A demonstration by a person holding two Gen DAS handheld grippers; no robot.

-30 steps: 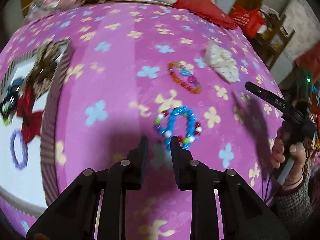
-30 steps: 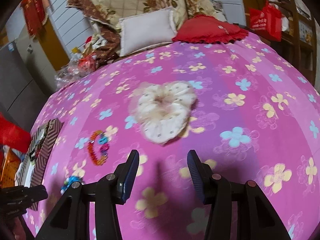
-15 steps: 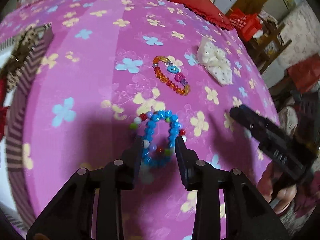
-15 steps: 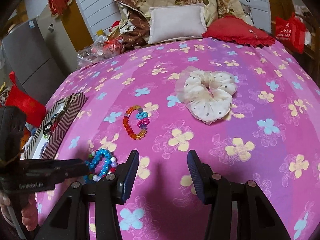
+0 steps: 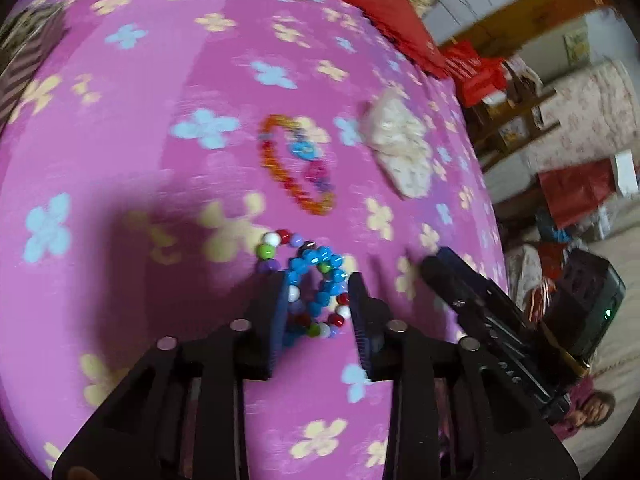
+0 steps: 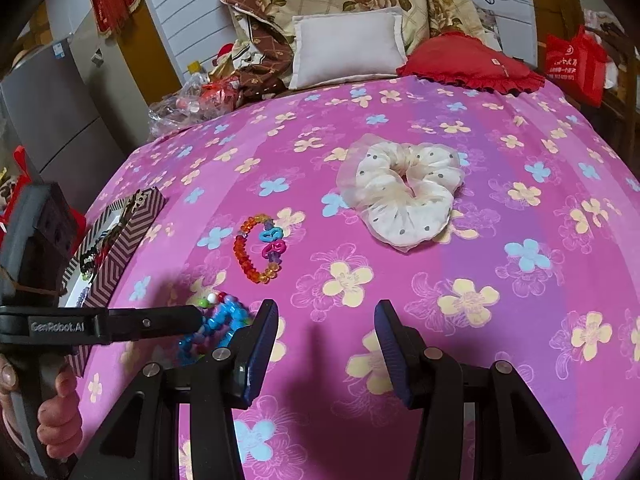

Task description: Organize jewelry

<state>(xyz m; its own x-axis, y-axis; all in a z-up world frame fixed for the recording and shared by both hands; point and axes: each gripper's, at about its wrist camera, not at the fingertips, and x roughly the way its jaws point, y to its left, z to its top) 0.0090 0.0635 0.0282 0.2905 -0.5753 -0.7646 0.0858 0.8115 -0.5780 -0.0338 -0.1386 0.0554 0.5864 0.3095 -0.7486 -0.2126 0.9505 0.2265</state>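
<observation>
A blue beaded bracelet (image 5: 316, 284) with red, white and green beads lies on the pink flowered bedspread. My left gripper (image 5: 318, 292) straddles it with the jaws partly apart, one finger on each side; the beads look bunched between them. It also shows in the right wrist view (image 6: 218, 326), under the left gripper's fingers (image 6: 160, 322). An orange beaded bracelet (image 5: 294, 162) (image 6: 260, 248) lies just beyond. A white dotted scrunchie (image 6: 404, 190) (image 5: 400, 148) lies farther right. My right gripper (image 6: 326, 336) is open and empty above the bedspread.
A chevron-patterned jewelry box (image 6: 116, 240) with items inside sits at the bed's left edge. Pillows (image 6: 346, 46) and a red cushion (image 6: 472, 64) are piled at the head of the bed. The bed's right edge drops to a cluttered floor (image 5: 568, 184).
My left gripper moved forward over the blue bracelet and now straddles it, bunching the beads. The right gripper drew back and turned left, staying open.
</observation>
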